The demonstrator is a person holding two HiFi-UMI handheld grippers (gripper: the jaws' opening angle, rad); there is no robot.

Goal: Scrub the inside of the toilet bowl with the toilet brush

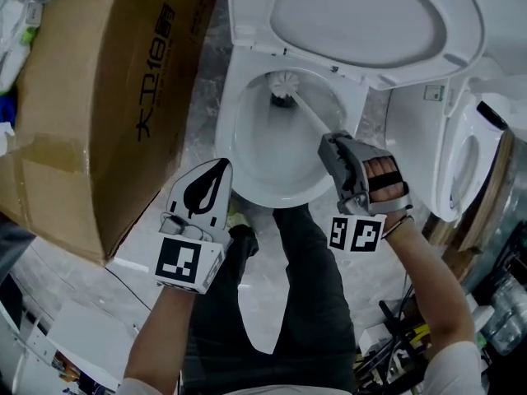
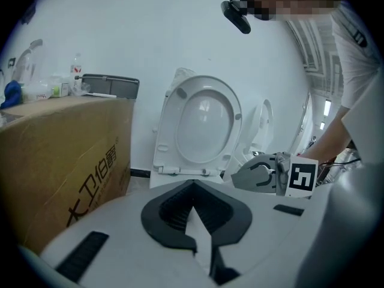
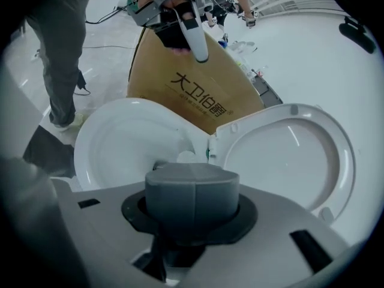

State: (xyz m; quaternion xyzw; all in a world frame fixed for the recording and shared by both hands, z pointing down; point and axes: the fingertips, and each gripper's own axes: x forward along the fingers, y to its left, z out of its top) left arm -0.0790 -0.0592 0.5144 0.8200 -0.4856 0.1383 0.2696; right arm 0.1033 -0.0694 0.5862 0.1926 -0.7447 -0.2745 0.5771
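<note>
Big cardboard box (image 1: 90, 97) on the left, standing just beside the toilet. Toilet bowl (image 1: 247, 151) in the middle with lid and seat (image 1: 362, 15) tipped up at the far side. A second toilet (image 1: 469, 155) is on the right, its lid also up. The person stands at the near rim, dark trousers (image 1: 305, 303) right under the grippers. Right gripper (image 1: 333, 151) is over the bowl's right rim, clamped on the toilet brush (image 1: 305, 109); the right gripper view shows the handle's grey butt end (image 3: 192, 200) seated between the jaws. The handle slants from there down and far-left into the bowl, white bristle head (image 1: 284, 85) at the far inner wall. Left gripper (image 1: 216, 171) is over the near-left rim, jaws closed tip to tip, nothing in them, well clear of the brush.
</note>
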